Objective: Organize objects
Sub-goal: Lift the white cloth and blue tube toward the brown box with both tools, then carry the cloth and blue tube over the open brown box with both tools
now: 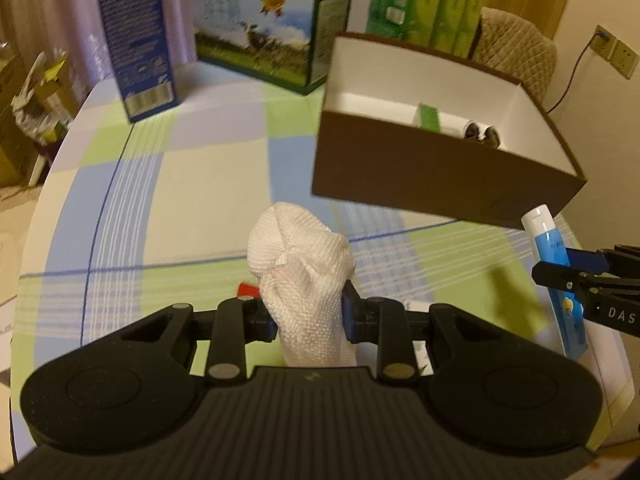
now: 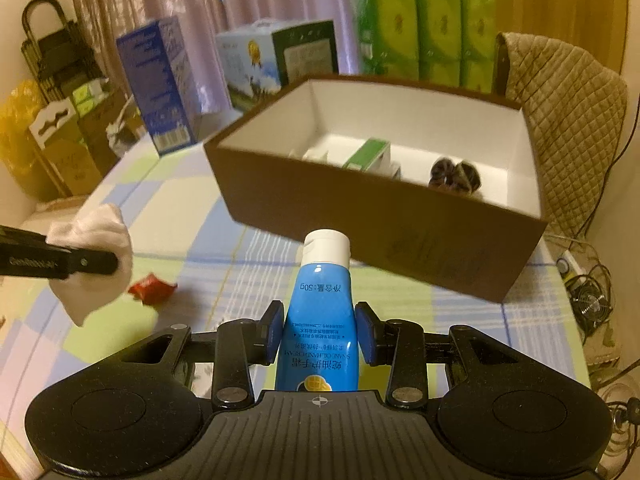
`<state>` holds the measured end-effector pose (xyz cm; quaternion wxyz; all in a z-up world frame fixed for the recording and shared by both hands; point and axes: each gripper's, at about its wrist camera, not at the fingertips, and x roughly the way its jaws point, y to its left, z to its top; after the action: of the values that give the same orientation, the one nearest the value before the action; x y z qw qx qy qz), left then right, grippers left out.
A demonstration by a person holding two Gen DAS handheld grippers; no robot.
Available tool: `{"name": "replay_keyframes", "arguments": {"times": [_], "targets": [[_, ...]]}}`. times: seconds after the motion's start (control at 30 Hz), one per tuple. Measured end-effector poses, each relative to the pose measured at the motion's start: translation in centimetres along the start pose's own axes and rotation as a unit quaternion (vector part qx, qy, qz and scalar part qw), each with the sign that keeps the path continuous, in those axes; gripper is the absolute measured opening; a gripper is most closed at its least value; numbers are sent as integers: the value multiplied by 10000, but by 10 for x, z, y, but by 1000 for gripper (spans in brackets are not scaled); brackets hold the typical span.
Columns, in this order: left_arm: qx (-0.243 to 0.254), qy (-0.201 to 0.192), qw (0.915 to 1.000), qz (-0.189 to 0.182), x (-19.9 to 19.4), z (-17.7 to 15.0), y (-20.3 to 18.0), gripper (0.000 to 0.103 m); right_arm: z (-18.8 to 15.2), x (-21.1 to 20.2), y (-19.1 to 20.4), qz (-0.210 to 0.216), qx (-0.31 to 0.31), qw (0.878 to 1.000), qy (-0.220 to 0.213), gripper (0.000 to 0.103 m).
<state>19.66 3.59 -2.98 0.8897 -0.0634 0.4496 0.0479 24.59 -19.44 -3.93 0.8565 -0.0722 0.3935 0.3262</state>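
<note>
I have the cloth (image 1: 304, 280) clamped in my left gripper (image 1: 307, 318) and the tube (image 2: 320, 312) in my right gripper (image 2: 319, 336), both short of the box (image 2: 384, 216); a red wrapper (image 2: 151, 287) remains on the table

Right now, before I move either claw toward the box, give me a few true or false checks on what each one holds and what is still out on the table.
1. The left claw grips a white cloth. True.
2. The right claw is empty. False: it grips a blue tube.
3. The brown box is empty. False: a green-topped carton and a dark item lie inside.
4. A red wrapper lies on the tablecloth. True.
</note>
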Motion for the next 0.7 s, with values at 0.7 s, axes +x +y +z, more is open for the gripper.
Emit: {"name": "replay_keyframes", "arguments": {"times": [0.7], "targets": [[495, -515, 9969, -336, 6, 64, -62, 25, 60, -25, -47, -22, 177, 9981, -585, 35]]}}
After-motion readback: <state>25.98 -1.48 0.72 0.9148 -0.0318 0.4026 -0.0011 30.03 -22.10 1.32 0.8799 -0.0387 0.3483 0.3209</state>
